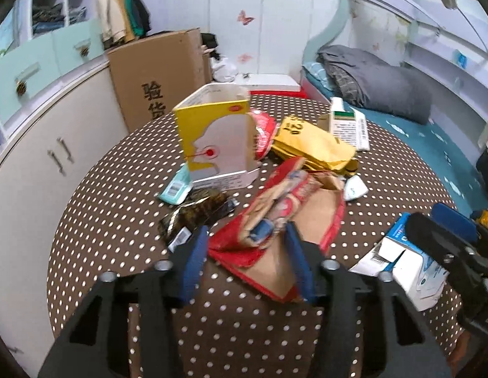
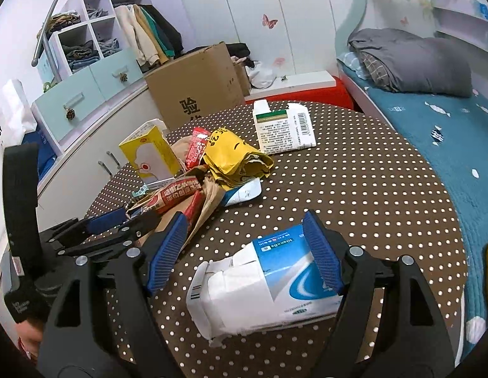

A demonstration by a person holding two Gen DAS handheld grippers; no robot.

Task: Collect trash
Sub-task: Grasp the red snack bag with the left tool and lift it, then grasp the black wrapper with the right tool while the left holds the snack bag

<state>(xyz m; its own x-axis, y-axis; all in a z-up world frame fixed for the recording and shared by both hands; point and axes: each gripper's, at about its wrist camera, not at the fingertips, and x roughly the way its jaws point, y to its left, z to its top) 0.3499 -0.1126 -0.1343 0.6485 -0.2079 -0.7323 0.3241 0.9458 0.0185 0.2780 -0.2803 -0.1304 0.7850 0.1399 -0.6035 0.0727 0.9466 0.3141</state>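
Left wrist view: left gripper (image 1: pixel 247 249), fingers clenched on red wrapper (image 1: pixel 275 220) at tabletop (image 1: pixel 118 220) centre, likely for lifting; right gripper (image 2: pixel 247 249), fingers released, straddles blue-white carton (image 2: pixel 269 286) at 4 o'clock, seemingly pre-grasp.

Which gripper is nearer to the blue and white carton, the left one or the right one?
Right. The right gripper straddles the blue and white carton, open. The left gripper is off beside it, around the red paper bag.
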